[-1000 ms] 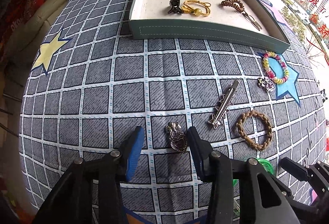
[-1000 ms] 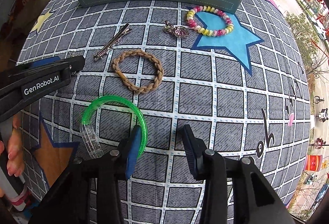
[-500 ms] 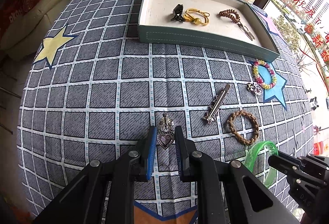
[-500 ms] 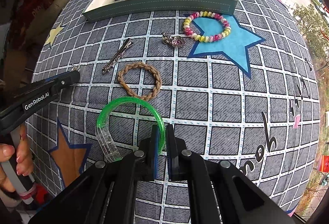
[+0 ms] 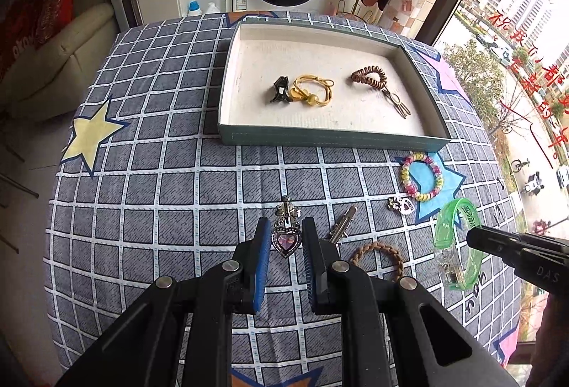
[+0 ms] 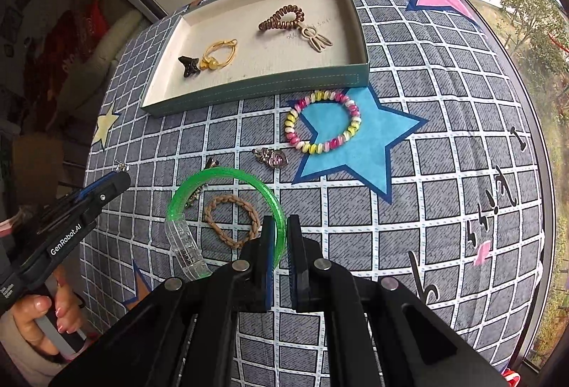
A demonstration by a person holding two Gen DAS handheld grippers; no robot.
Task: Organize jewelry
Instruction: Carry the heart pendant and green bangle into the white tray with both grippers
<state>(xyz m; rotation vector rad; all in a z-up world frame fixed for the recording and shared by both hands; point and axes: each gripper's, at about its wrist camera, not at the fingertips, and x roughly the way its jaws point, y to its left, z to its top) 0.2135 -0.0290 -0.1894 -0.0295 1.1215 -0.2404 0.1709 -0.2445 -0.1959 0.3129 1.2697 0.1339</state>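
While both tools sit above the checked cloth (image 5: 149, 180), the left gripper (image 5: 283, 244) pinches a heart pendant brooch (image 5: 286, 237) between its blue pads, lower centre of the left wrist view; the brooch's silver top pokes out past the fingertips. Right gripper (image 6: 281, 237) is clamped on the rim of a green plastic bangle (image 6: 220, 173), lower centre of the right wrist view; the bangle's clear clasp section hangs at its left end. Same bangle (image 5: 458, 244) shows at the right edge of the left view, held by the dark tool tip.

Teal tray (image 5: 320, 138) sits upper centre of the left view, cream inside, holding a dark claw clip (image 5: 280, 94), a yellow hair tie (image 5: 313, 94) touching it, and a brown coil tie with charm (image 5: 373, 78) apart to the right.

On the cloth below the tray: multicolour bead bracelet (image 6: 323, 122) on the blue star (image 6: 377, 138), a small silver heart charm (image 6: 271, 157) just left of it, a braided tan ring (image 6: 232, 219) seen through the bangle, and a silver hair clip (image 5: 343, 221) mostly hidden behind the left gripper's right finger. Person's hand (image 6: 39, 323) grips the left tool handle, lower left of the right view.
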